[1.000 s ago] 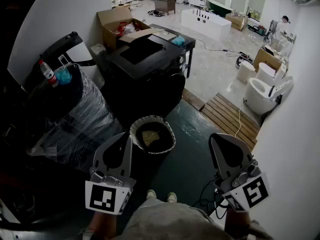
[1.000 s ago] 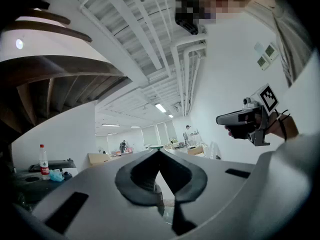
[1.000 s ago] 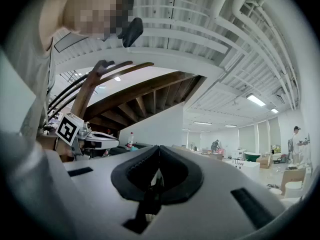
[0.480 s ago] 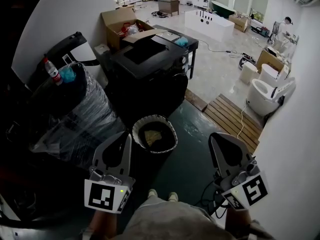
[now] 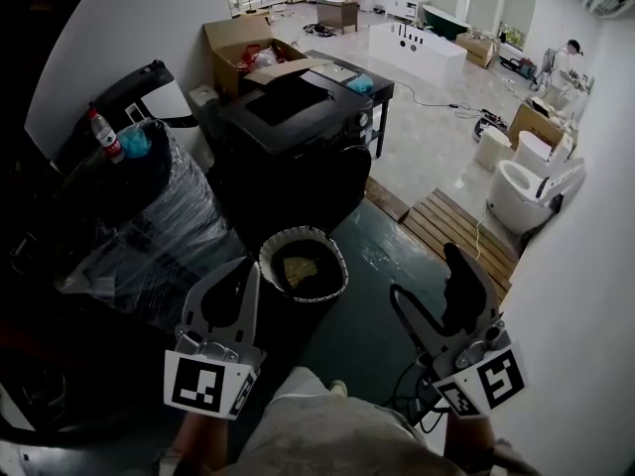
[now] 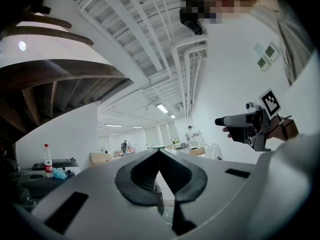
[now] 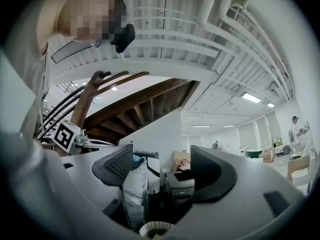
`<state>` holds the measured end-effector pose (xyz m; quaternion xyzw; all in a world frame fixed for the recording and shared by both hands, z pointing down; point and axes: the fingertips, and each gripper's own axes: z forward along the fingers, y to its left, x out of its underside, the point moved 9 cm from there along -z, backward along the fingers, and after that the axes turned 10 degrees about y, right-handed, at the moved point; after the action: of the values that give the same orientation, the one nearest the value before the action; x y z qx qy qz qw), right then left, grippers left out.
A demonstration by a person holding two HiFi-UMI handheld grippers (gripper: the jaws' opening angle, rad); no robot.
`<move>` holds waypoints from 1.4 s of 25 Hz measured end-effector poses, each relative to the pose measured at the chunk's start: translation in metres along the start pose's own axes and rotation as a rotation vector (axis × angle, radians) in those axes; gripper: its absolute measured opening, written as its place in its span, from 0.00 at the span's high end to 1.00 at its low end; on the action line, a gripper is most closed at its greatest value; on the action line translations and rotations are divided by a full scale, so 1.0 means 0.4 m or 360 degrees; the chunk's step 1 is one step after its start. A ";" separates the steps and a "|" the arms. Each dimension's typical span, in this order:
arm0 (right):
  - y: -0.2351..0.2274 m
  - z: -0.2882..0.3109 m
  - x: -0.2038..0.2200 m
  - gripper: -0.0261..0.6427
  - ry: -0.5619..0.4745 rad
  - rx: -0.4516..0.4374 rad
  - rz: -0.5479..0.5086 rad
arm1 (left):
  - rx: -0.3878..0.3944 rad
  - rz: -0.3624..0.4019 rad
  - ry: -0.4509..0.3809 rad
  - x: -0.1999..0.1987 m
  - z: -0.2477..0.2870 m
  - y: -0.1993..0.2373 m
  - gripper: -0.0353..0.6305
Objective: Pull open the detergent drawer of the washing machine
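The black washing machine (image 5: 298,137) stands in the middle of the head view, well ahead of both grippers; its front also shows small between the right gripper's jaws (image 7: 180,184). I cannot make out its detergent drawer. My left gripper (image 5: 243,274) is low at the left, its jaws shut together with nothing in them (image 6: 159,154). My right gripper (image 5: 425,274) is low at the right, its jaws opening and standing apart, with nothing between them (image 7: 162,169). Both point roughly level toward the machine, far from touching it.
A round basket (image 5: 303,264) sits on the dark floor just before the machine. A plastic-wrapped bundle (image 5: 149,216) with a bottle (image 5: 104,132) on it is at the left. A wooden pallet (image 5: 451,231), toilets (image 5: 526,186) and a white wall are at the right; a cardboard box (image 5: 238,43) is behind.
The right gripper's jaws, closed together before, now stand apart. The left gripper has stayed shut and in place.
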<state>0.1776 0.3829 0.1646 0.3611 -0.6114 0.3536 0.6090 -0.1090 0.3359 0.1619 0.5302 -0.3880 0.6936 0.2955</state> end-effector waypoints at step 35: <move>-0.316 0.679 0.257 0.42 0.0210 -0.0140 0.1075 | -0.0059 -0.0099 0.0122 0.163 0.511 0.428 0.92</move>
<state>0.1551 0.0829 0.2642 0.0882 -0.6704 0.5309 0.5108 -0.1635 0.0720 0.2142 0.5095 -0.3724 0.6966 0.3413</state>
